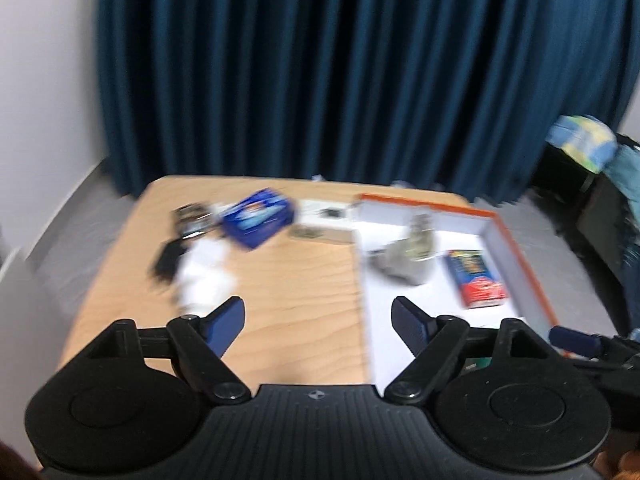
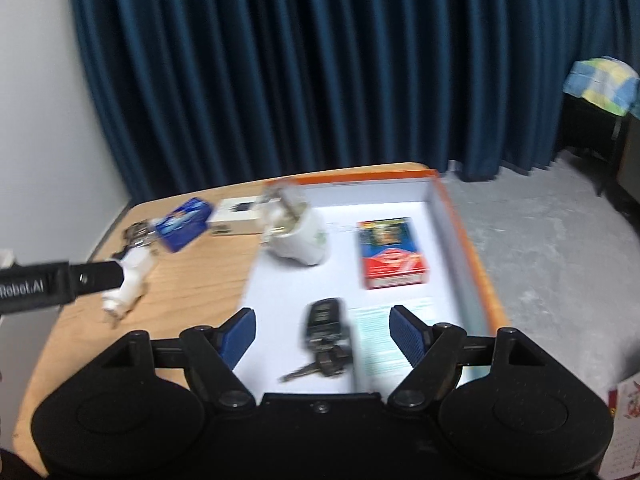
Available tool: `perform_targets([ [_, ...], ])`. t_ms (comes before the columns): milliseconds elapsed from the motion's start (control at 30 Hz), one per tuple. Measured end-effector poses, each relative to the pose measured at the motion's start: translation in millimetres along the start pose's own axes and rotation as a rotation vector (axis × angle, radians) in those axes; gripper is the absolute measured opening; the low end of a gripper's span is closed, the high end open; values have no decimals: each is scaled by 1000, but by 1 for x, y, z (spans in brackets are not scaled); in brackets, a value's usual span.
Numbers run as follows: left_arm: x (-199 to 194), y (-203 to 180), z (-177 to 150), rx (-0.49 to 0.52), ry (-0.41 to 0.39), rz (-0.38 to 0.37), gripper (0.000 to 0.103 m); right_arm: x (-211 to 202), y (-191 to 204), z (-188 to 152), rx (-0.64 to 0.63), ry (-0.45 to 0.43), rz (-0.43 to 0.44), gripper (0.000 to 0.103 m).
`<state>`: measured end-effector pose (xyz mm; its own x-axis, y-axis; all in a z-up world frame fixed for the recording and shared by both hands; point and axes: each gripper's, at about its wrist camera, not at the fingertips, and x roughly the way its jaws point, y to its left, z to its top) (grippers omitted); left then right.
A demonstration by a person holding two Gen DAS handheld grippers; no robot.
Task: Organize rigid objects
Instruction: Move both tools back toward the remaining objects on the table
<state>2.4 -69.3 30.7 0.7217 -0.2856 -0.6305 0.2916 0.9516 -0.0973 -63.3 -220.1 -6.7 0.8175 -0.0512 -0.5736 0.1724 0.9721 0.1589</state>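
An orange-rimmed white box [image 2: 472,256] sits on the right of the wooden table [image 1: 296,280]. It holds a red and blue pack [image 2: 390,254], a white plug adapter [image 2: 300,240] and a black car key [image 2: 326,334]. My right gripper [image 2: 322,330] is open above the key, not touching it. My left gripper [image 1: 318,326] is open and empty above the table, by the box's left wall [image 1: 360,280]. On the table lie a blue box [image 1: 258,218], a white object [image 1: 204,276], dark keys [image 1: 192,218] and a flat white box [image 1: 324,214].
A dark blue curtain [image 1: 320,72] hangs behind the table. Grey floor [image 2: 552,248] surrounds it. A dark stand with a yellow-blue cloth [image 2: 604,84] is at the right. The left gripper's side [image 2: 60,280] shows at the left of the right wrist view.
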Motion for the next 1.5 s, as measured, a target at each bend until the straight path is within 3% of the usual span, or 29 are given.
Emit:
perform_targets([
  [133, -15, 34, -8, -20, -2, 75, 83, -1, 31, -3, -57, 7, 50, 88],
  [500, -37, 95, -16, -119, -12, 133, 84, -6, 87, 0, -138, 6, 107, 88],
  [800, -31, 103, -17, -138, -16, 115, 86, -7, 96, 0, -164, 6, 103, 88],
  [1500, -3, 82, -12, -60, 16, 99, 89, 15, 105, -1, -177, 37, 101, 88],
])
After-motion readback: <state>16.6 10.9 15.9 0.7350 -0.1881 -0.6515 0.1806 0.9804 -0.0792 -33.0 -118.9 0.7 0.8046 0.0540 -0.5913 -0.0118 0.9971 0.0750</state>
